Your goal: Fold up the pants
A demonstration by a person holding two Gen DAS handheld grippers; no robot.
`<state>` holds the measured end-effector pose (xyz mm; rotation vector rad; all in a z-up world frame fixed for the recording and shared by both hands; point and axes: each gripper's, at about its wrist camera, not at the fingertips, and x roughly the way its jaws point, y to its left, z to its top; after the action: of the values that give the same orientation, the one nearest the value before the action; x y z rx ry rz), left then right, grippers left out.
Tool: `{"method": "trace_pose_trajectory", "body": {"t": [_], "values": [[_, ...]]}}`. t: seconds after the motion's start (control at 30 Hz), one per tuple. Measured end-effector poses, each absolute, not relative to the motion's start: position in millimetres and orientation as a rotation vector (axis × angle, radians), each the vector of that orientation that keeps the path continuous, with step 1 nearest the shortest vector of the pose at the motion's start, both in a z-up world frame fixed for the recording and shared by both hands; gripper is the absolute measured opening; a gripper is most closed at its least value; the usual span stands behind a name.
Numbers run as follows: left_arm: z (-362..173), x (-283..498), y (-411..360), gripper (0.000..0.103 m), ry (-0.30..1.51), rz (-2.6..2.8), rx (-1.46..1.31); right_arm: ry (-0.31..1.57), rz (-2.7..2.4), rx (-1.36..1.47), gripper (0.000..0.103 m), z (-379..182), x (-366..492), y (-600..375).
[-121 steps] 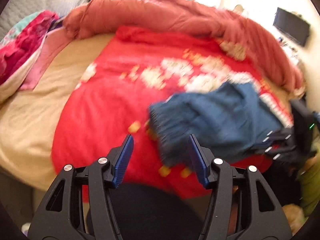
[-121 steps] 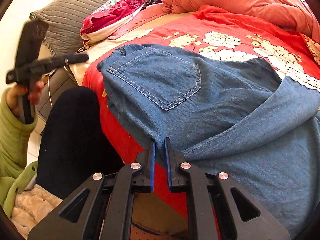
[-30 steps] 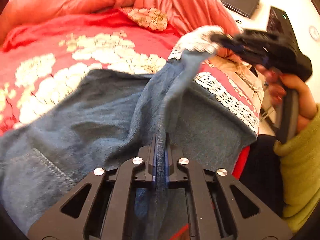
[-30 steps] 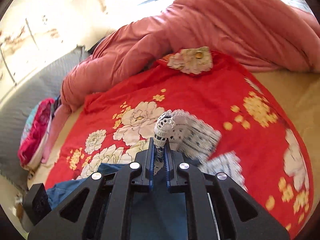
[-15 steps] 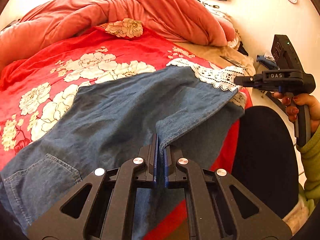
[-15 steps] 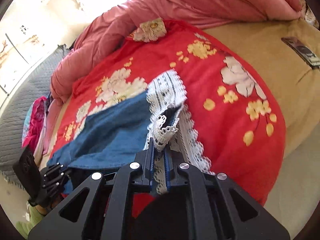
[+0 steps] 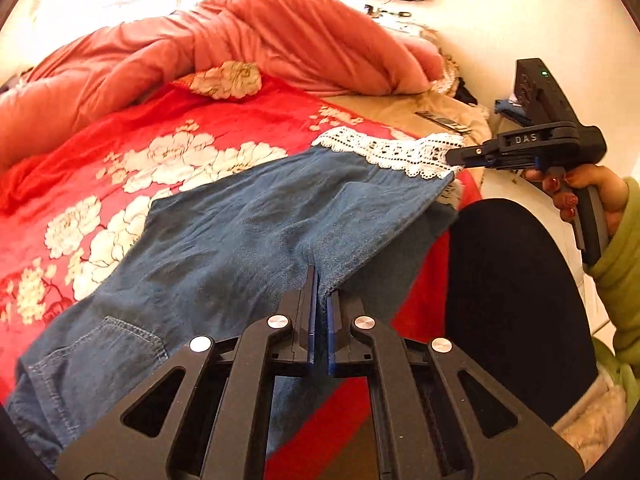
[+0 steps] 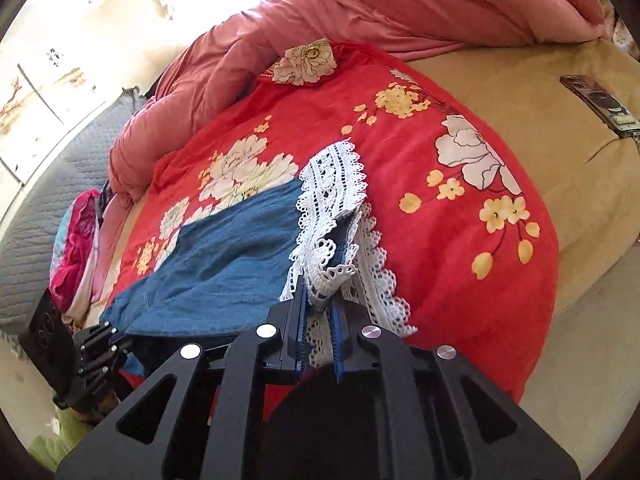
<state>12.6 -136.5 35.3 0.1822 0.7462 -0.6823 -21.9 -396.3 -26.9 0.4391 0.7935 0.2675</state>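
Denim pants (image 7: 248, 232) are pinched by left gripper (image 7: 320, 280) and "DAS"-marked right gripper (image 7: 454, 157).

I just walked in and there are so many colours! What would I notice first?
Probably the bright red flowered blanket spread over the bed. On it lie blue denim pants with white lace hems; the left gripper pinches the denim at the near edge, and the right gripper holds the lace.
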Motion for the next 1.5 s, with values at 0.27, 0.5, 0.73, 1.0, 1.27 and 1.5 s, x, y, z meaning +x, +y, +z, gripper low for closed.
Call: {"method": "trace_pose_trajectory", "body": {"t": [0.27,0.5,0.73,1.0,1.27,1.5], "values": [[9,12,-140,0.0,0.859,-0.687,0.227,0.88,0.241,0.448,0.011,-48,-22,-399],[0,13,-143,0.0,0.887,-0.685,0.245,0.843,0.137,0.426,0.031,-37,-34,-413],[-4,12,-147,0.0,0.893,-0.694,0.261,0.786,0.293,0.21,0.031,-10,-30,-368],[-14,16,-147,0.002,0.955,-0.715,0.243,1.018,0.327,-0.038,0.045,-50,12,-332],[19,15,-125,0.028,0.932,-0.853,0.061,0.882,0.382,0.01,0.052,-21,7,-343],[59,66,-98,0.032,0.881,-0.688,-0.018,0.845,0.332,0.098,0.047,-10,71,-389]]}}
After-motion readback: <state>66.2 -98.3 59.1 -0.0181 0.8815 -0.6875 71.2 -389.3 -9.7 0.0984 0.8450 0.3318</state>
